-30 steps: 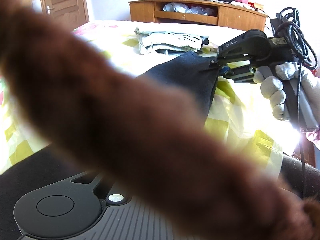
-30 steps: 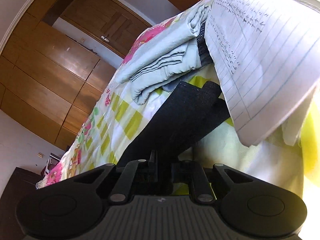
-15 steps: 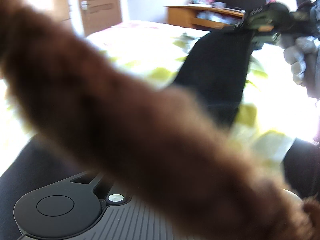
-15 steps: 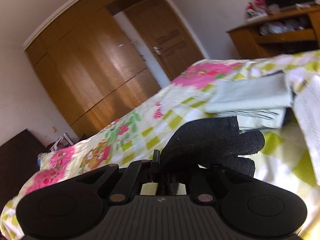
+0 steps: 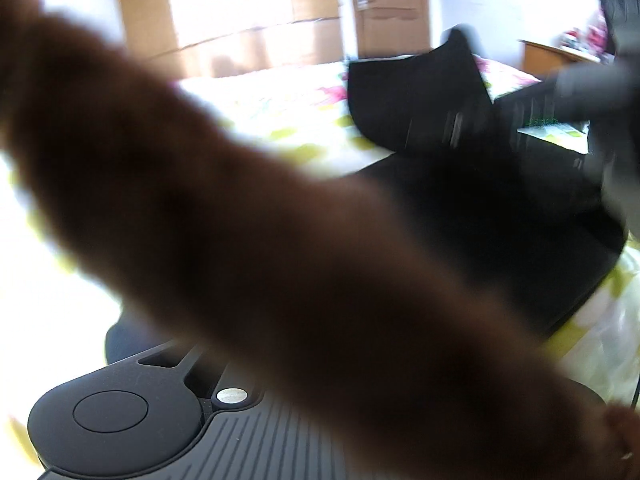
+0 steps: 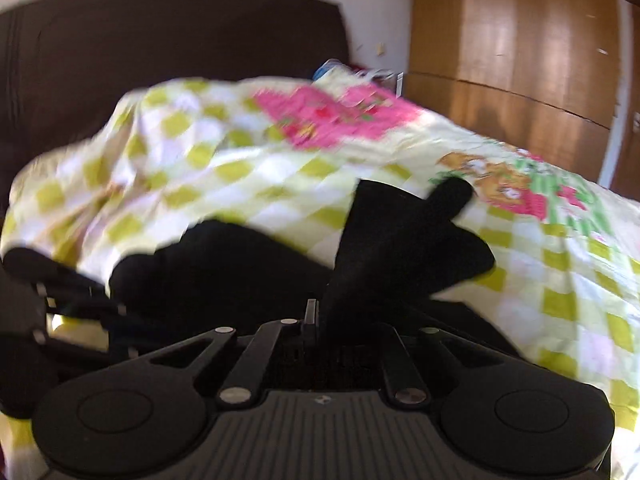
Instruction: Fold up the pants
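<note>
The black pants (image 6: pixel 400 240) lie partly on the bed, one end lifted off it. My right gripper (image 6: pixel 316 312) is shut on a fold of that black cloth, which stands up between its fingers. My left gripper (image 6: pixel 120 312) shows at the left edge of the right wrist view, its fingers closed into the other bunch of black cloth. In the left wrist view a blurred brown furry sleeve (image 5: pixel 240 220) hides my left fingers. Behind the sleeve the pants (image 5: pixel 412 112) hang from the blurred right gripper (image 5: pixel 460 132).
A yellow-green checked bedcover (image 6: pixel 280 168) with pink flowers covers the bed. A dark headboard (image 6: pixel 160 40) stands behind it and a wooden wardrobe (image 6: pixel 512 40) to the right. A wooden door (image 5: pixel 392 8) and a cabinet (image 5: pixel 560 56) stand across the room.
Both grippers have swung fast across the bed toward the headboard, carrying the pants. The right gripper has rolled upright. The folded pale clothes and lined paper have left the view.
</note>
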Tool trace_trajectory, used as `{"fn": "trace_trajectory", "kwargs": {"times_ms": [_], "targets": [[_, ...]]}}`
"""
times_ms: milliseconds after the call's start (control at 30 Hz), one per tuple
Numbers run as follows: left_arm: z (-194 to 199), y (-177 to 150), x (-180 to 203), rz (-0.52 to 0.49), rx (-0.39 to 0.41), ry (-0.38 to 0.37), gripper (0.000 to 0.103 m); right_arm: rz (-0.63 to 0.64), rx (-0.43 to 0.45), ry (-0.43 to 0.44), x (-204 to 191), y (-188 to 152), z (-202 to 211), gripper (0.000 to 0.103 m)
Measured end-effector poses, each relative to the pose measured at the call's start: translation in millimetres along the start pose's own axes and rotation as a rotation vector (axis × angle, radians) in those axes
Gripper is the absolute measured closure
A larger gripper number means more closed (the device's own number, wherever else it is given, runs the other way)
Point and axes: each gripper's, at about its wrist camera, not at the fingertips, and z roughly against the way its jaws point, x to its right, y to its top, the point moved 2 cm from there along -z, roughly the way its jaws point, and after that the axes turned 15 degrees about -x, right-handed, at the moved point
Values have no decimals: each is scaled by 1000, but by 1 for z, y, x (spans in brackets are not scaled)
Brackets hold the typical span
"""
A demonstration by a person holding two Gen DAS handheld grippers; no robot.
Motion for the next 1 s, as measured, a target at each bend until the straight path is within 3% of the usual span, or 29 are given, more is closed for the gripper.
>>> {"fn": "trace_trajectory", "kwargs": {"times_ms": [100,200,333,500,633,733,867,933,1000], "targets": [[1,-13,-9,25,10,-20,88,129,-85,-79,-32,-15,-30,79],[0,-22,-14,47,28,-65,88,111,-95,-90,-29,-15,-26,79],[-5,-24,-17,78,57,-102,88,139,-62,-142,-31,-5,-20,79],[-2,-25,-23,78,99,-92,88,220,-46,-186,-50,9,-26,78],[-3,-26,-33,83,106,-41,88,33,-75,-94,-31,29,-19,79],[-9,-30,-39,115,89,-57,88,-26,36,-102,-27,54,4,79],[-14,-36,-41,135,75,-76,88,45,115,-81,-56,74,3,79],[-12,-38,-41,152,76,-89,88,92,82,-53,-73,75,-17,79],[-11,-39,-43,162,76,-94,88,122,-12,-18,-90,70,-49,79]]}}
